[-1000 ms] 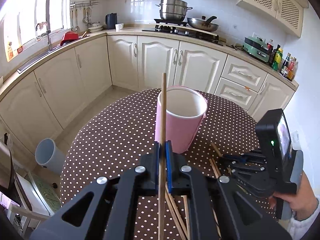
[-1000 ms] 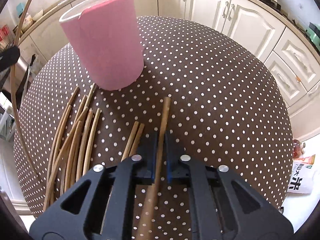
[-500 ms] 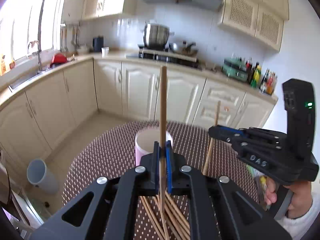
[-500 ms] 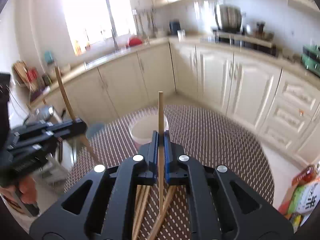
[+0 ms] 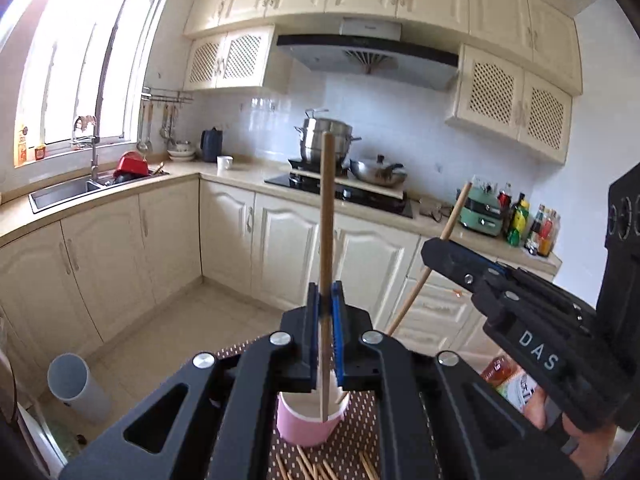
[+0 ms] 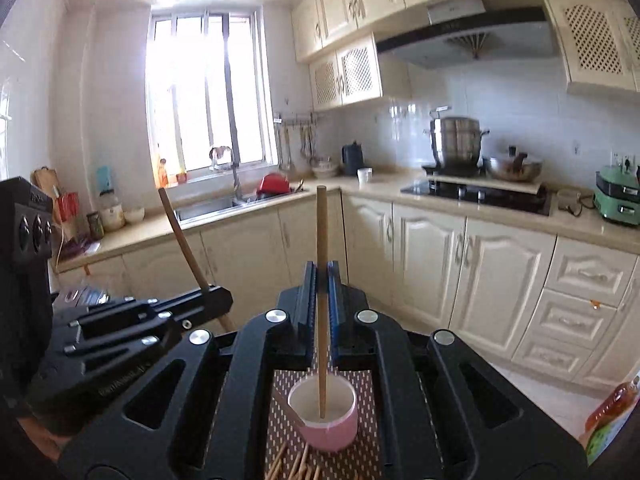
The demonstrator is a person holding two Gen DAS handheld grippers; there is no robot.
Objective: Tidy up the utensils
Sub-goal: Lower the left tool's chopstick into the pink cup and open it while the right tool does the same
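Wooden chopstick [image 5: 326, 240] clamped in my left gripper [image 5: 325, 300], another chopstick [image 6: 321, 280] in my right gripper [image 6: 321, 280]; my frame hides most of the pink cup [image 5: 308, 426] at lower centre.

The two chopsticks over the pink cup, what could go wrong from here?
1. Both grippers, left and right, hang close together, so the chopsticks may collide at the pink cup's narrow mouth.
2. A tip catching the rim could tip the cup.
3. A stick released off-centre could fall among the loose chopsticks on the table.
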